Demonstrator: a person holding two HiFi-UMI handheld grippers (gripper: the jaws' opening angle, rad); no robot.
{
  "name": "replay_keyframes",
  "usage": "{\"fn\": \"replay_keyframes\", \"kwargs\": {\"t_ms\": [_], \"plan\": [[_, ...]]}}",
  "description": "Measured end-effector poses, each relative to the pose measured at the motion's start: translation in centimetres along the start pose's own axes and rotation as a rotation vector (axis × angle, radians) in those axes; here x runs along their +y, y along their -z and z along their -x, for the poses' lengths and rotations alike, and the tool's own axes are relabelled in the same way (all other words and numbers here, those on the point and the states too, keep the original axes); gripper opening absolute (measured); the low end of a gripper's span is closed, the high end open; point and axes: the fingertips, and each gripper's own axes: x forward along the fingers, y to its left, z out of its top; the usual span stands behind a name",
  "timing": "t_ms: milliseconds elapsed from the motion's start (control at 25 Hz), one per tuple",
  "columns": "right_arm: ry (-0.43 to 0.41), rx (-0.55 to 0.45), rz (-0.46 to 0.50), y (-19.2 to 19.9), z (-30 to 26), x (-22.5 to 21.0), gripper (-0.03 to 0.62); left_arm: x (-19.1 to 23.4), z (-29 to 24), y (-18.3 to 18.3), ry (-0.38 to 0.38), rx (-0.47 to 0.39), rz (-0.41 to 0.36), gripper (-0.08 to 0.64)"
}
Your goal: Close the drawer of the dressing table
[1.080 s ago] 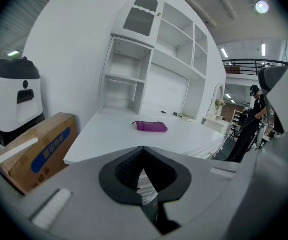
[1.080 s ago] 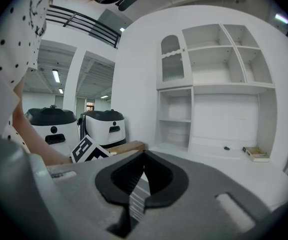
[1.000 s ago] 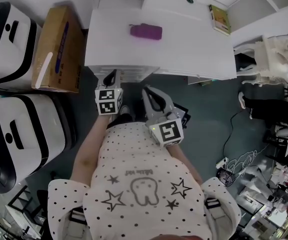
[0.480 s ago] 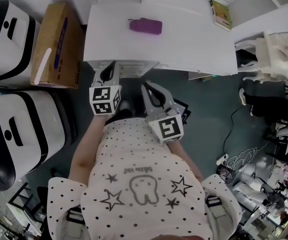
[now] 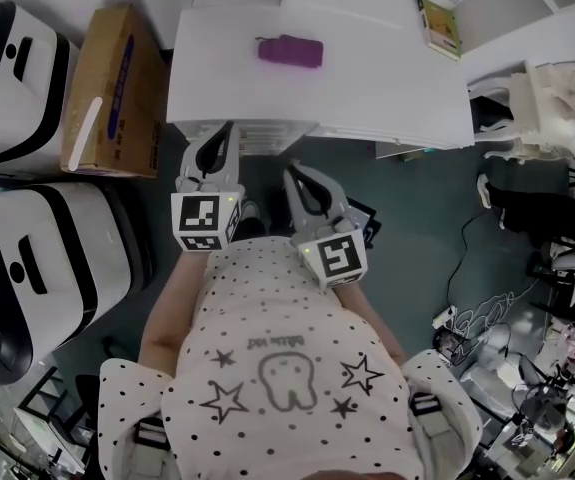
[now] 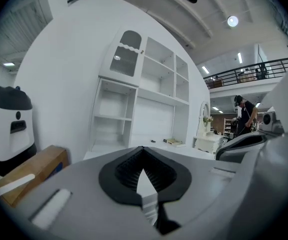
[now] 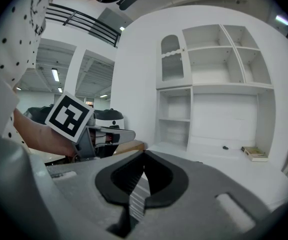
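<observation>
Now, my L claw (image 5: 223, 133): jaws together, nothing between; tips just beside the drawer (image 5: 267, 135) front, which peeks out under the dressing table (image 5: 387, 88) edge, contact unclear. My R claw (image 5: 297, 180): jaws together, empty, clear of table.

Bright, even overhead lighting; heavy fisheye distortion, dark vignetted corners.

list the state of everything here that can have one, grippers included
drawer: juts a little past the dressing table edge, apparently not fully shut
left gripper: jaws together, empty
right gripper: jaws together, empty
purple case: lying flat on the tabletop
cardboard box: closed, on the floor
</observation>
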Motion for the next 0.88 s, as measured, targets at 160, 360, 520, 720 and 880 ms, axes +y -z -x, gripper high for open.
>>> {"fn": "replay_keyframes", "kwargs": {"t_ms": [160,360,520,720,880], "plan": [[-0.005,-0.002,0.002,0.0,-0.1,0.3,-0.005,-0.2,1.2,-1.3,-0.008,-0.035,-0.005,-0.008],[-0.013,0.015,0.003,-0.3,-0.2,0.5,-0.004,-0.5,2.6,-2.2,-0.016,-0.066,-0.011,-0.006],[-0.018,0.018,-0.002,-0.1,-0.3,0.5,-0.004,-0.9,3.4,-2.1,-0.016,-0.075,-0.023,-0.008],[-0.032,0.022,0.000,0.2,-0.5,0.8,-0.005,-0.5,4.9,-2.0,-0.040,-0.083,-0.063,-0.008],[-0.039,0.031,0.000,0.2,-0.7,1.3,-0.005,-0.6,6.0,-1.8,-0.043,-0.084,-0.063,-0.008]]}}
